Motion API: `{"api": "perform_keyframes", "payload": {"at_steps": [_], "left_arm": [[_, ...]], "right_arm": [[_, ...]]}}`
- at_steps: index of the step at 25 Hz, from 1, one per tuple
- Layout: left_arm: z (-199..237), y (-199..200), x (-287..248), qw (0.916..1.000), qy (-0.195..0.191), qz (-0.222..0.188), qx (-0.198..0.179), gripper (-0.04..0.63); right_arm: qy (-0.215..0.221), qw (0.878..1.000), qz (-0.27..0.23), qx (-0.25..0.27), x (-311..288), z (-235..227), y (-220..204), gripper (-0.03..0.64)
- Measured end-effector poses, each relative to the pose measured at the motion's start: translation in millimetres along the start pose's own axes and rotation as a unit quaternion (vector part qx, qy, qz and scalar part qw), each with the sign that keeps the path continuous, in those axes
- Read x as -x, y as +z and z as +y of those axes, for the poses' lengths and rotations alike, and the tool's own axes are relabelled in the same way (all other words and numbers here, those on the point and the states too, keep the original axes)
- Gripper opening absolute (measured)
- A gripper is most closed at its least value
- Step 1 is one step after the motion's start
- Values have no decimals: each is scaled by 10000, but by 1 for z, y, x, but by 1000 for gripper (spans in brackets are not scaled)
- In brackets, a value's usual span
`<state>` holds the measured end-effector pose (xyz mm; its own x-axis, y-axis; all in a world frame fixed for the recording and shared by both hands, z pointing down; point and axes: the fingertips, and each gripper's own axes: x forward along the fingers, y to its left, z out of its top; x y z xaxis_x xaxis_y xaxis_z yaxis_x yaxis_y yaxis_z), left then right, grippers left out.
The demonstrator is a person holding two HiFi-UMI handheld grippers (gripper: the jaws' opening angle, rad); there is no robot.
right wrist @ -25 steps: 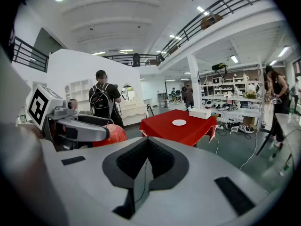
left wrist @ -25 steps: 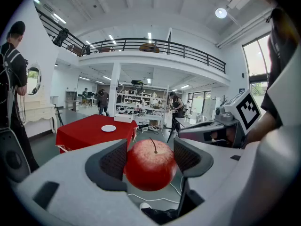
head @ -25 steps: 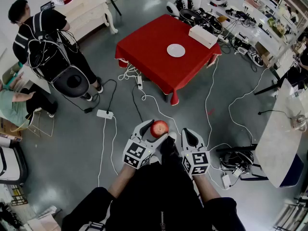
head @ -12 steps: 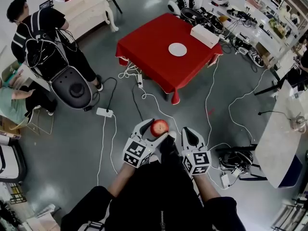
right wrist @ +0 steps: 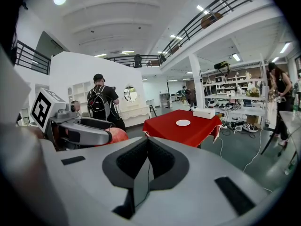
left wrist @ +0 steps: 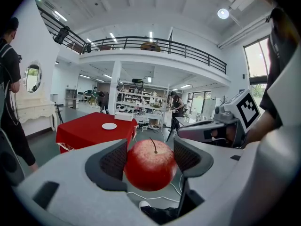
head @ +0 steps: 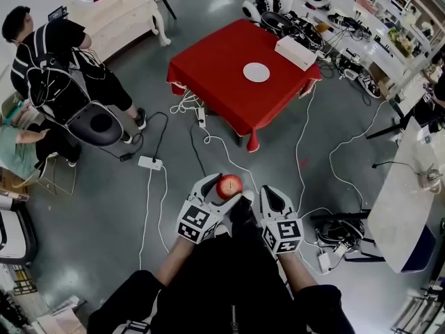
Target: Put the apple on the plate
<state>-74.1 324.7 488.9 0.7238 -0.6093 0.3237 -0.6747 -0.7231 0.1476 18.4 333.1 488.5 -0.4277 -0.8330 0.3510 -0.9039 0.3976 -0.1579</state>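
Note:
A red apple (head: 229, 186) (left wrist: 150, 165) with a short stem sits between the two dark pads of my left gripper (head: 224, 186) (left wrist: 150, 158), which is shut on it. I hold it at waist height over the grey floor, well short of the table. My right gripper (head: 268, 194) (right wrist: 146, 164) is beside it, shut with nothing between its jaws; the apple (right wrist: 117, 134) shows to its left. The white plate (head: 256, 72) (left wrist: 109, 126) (right wrist: 183, 123) lies on the red-clothed table (head: 229, 75) several steps ahead.
A white box (head: 293, 51) lies on the table's far right corner. Cables and a power strip (head: 149, 163) run across the floor between me and the table. A person with a backpack (head: 62, 68) stands at the left. A white counter (head: 403, 207) is at my right.
The two grippers and the apple hold nearly the same place in the head view. The person at the left has shifted further left and the round dark thing they hold moved with them.

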Motion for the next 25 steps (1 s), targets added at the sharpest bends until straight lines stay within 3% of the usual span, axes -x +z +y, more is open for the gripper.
{"api": "perform_keyframes", "payload": {"at_steps": [25], "left_arm": [[-1, -1, -16, 9999, -137, 61, 40, 313]], "right_arm": [[-65, 9999, 90, -90, -4, -11, -5, 11]]}}
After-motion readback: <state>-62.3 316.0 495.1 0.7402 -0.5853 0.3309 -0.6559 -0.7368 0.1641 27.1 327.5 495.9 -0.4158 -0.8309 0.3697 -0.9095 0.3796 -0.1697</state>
